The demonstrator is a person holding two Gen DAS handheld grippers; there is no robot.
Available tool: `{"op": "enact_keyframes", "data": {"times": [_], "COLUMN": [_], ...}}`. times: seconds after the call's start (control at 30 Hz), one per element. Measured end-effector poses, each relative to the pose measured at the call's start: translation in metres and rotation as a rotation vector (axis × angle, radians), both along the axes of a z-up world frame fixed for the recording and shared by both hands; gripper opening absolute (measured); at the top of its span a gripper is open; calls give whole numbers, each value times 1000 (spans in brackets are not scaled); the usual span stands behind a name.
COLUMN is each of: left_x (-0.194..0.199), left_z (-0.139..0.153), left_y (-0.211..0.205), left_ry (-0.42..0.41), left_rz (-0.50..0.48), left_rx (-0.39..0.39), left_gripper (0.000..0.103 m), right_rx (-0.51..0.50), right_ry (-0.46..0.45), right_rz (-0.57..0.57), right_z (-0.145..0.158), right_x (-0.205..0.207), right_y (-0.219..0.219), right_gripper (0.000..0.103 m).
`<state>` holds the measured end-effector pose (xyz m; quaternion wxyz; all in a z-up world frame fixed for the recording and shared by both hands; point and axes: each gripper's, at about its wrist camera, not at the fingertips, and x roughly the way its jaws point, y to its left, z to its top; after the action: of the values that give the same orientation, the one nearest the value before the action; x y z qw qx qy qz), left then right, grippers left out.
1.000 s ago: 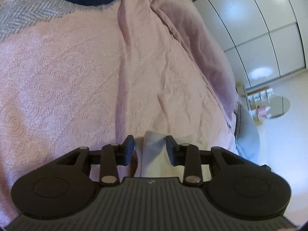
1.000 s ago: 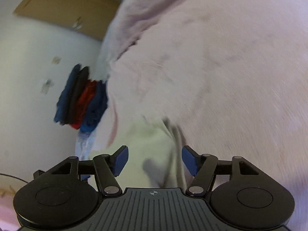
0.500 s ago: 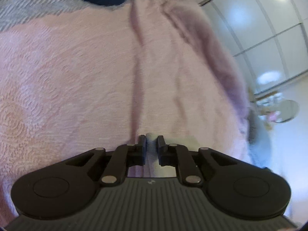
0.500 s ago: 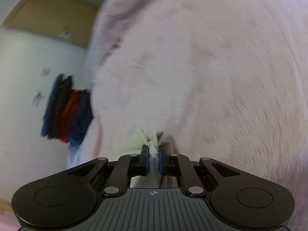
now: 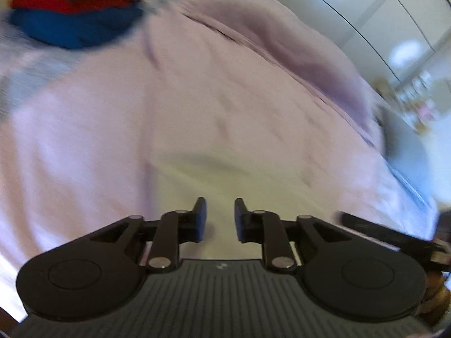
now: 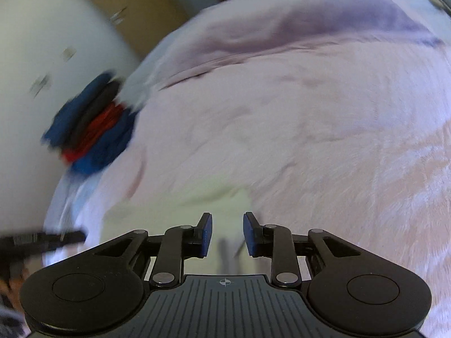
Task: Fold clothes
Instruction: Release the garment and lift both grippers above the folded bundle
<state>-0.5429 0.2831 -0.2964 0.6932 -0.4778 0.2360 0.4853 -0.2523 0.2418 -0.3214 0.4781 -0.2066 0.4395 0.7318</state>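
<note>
A pale cream garment lies flat on the pink bedspread, just ahead of my left gripper. The left jaws stand apart with nothing between them. In the right wrist view the same garment lies under and ahead of my right gripper, whose jaws also stand apart and hold nothing. Both views are blurred by motion. The right gripper's arm shows at the left view's right edge; the left gripper shows at the right view's left edge.
A stack of folded blue, red and dark clothes sits at the far side of the bed, also in the right wrist view. A mauve blanket lies bunched along the bed's far edge. White wardrobe doors stand beyond.
Both grippers were shut on the cream garment half a second ago; now both have opened and let it go. The garment lies spread flat, and both cameras have swung toward the clothes stack.
</note>
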Motion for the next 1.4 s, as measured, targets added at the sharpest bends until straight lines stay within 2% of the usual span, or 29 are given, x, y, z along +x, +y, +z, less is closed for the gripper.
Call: {"op": "enact_keyframes", "data": {"times": [0.1, 0.2, 0.33, 0.53, 0.67, 0.77, 0.87, 0.97, 1.1, 1.17, 1.27, 1.37, 1.4], "left_x": [33, 48, 54, 59, 60, 48, 37, 39, 45, 47, 45, 36, 34], "left_z": [-18, -39, -41, -38, -35, -15, 3, -5, -33, -33, -22, -11, -7], "left_y": [-8, -6, 0, -3, -3, -26, -48, -68, -63, -60, -64, -69, -70], "left_ry": [84, 150, 191, 252, 258, 186, 117, 153, 180, 184, 178, 226, 254], "left_rz": [-42, 5, 50, 51, 66, 73, 79, 34, 44, 54, 48, 55, 54], "left_rx": [-53, -115, -148, -150, -154, -92, -31, -45, -95, -103, -114, -153, -164], "left_gripper": [6, 6, 6, 8, 8, 7, 7, 7, 7, 7, 8, 8, 9], "right_rx": [-39, -95, -137, -150, -152, -146, -43, -25, -72, -71, -126, -181, -199], "right_ry": [-76, -137, -129, -124, -127, -130, -120, -118, -226, -261, -256, -248, -245], "right_rz": [49, 69, 78, 79, 69, 32, -10, 16, 80, 101, 77, 31, 16], "right_z": [-19, -46, -55, -51, -48, -36, -8, -2, -31, -36, -29, -18, -14], "right_x": [-20, -33, -33, -32, -31, -29, -24, -28, -51, -57, -54, -49, -47], "right_y": [-7, -3, 10, 9, 11, 3, -24, -46, -46, -39, -33, -42, -46], "right_gripper": [28, 28, 28, 28, 28, 28, 28, 28, 28, 28, 28, 29, 38]}}
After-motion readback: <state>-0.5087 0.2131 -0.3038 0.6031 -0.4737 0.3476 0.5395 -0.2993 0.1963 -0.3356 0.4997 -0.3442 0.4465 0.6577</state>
